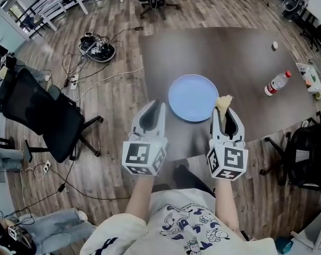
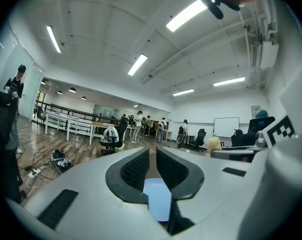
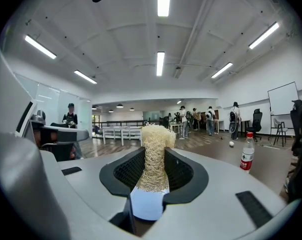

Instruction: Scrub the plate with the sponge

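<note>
My right tongs [image 3: 153,159] are clenched on a pale yellow, coarse-fibred loofah sponge [image 3: 154,146]. The black pads squeeze its lower half, and its frayed top pokes out past the tips. My left tongs [image 2: 152,156] are closed to a thin slit with nothing between the pads, so that hand carries nothing.

In the head view, the sponge's tip sits at the right-hand rim of the round pale blue plate [image 1: 191,97]. The left tongs point at the plate's near left edge, just beside it. I cannot tell whether the sponge touches the plate; it reaches out almost level, so I judge that it hangs just above the rim. The plate lies flat on the dark grey-brown table [image 1: 229,52], near the table's front edge, and its face looks bare. Well off to the plate's right stands a clear plastic bottle with a red cap [image 1: 276,83]. Farther back on that side lies a small white ball [image 1: 275,45].

I take this to be the approach, with the scrubbing not yet begun. Next I need to tip the right tongs downward, set the sponge's loose end on the plate's face and rub it across with steady pressure. The plate may skate on the smooth tabletop, so the left tongs should probably steady its rim. They would have to spread first to pinch the rim.
</note>
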`<act>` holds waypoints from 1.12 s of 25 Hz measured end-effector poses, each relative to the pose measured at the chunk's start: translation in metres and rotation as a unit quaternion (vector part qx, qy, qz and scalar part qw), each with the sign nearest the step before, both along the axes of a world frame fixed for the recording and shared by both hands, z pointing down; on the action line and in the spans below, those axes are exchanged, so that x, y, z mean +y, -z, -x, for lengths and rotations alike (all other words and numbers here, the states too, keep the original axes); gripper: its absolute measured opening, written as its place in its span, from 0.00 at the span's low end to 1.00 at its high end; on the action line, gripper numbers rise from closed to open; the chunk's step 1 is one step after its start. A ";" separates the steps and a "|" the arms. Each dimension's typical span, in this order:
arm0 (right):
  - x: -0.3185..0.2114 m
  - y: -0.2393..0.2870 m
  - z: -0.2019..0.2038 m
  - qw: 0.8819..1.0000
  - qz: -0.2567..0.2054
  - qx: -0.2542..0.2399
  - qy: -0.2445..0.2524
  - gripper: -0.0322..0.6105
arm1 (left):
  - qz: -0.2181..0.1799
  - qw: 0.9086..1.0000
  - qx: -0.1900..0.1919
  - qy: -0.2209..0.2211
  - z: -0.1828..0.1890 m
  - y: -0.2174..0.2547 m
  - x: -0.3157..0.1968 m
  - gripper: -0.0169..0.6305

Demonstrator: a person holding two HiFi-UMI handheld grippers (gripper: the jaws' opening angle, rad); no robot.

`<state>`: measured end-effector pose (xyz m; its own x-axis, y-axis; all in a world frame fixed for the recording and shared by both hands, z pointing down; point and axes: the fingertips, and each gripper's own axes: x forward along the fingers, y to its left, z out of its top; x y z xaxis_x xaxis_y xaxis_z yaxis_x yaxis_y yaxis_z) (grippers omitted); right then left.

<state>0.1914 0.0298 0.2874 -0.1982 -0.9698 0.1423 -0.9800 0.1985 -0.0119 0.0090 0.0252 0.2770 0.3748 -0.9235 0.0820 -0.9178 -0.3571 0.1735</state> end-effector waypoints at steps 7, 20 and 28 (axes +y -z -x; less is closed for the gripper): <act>-0.033 -0.022 -0.004 0.999 0.027 -0.005 0.019 0.24 | 0.033 0.999 -0.010 0.008 -0.008 -0.021 -0.027 0.07; -0.068 -0.064 0.006 0.996 0.081 0.000 0.029 0.24 | 0.113 0.993 0.016 -0.008 -0.006 -0.072 -0.067 0.07; -0.086 -0.104 0.015 0.991 0.132 -0.001 0.010 0.24 | 0.173 0.984 0.017 -0.030 -0.002 -0.116 -0.093 0.07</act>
<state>0.1761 -0.0562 0.3914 -0.2170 -0.8951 0.3895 -0.9760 0.2071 -0.0678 0.0107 -0.0675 0.3931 0.4359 -0.8184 0.3745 -0.8883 -0.3242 0.3254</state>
